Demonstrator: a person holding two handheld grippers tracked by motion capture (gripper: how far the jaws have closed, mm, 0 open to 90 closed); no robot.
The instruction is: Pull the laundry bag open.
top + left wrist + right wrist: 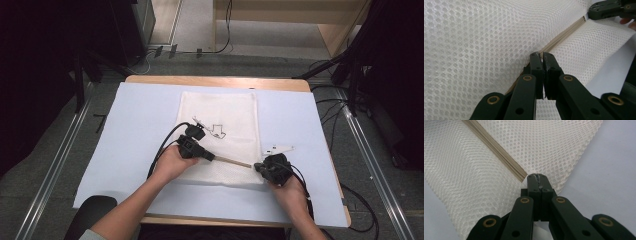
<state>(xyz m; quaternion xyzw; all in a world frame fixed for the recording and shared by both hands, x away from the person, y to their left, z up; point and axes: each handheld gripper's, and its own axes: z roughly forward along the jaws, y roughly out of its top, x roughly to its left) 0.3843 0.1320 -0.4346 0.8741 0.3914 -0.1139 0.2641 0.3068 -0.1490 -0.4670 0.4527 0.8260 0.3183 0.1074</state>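
Observation:
A white mesh bag (220, 107) lies flat on a pale sheet, and a beige zipper (234, 161) runs across its near end. My left gripper (209, 156) comes in from the left, its jaws shut on the zipper (564, 37) at the tips (541, 55). What exactly sits between the pads is hidden. My right gripper (260, 168) is shut on the mesh bag (544, 147) where the zipper (496, 150) ends, its tips (537, 177) pinching the fabric there. The right gripper (610, 10) also shows far off in the left gripper view.
The pale sheet (135, 130) covers most of the wooden table (215, 80). A small white tag (276, 149) lies just right of the bag. A black line drawing (212, 129) is printed on the bag. Cables (162, 150) trail from both grippers.

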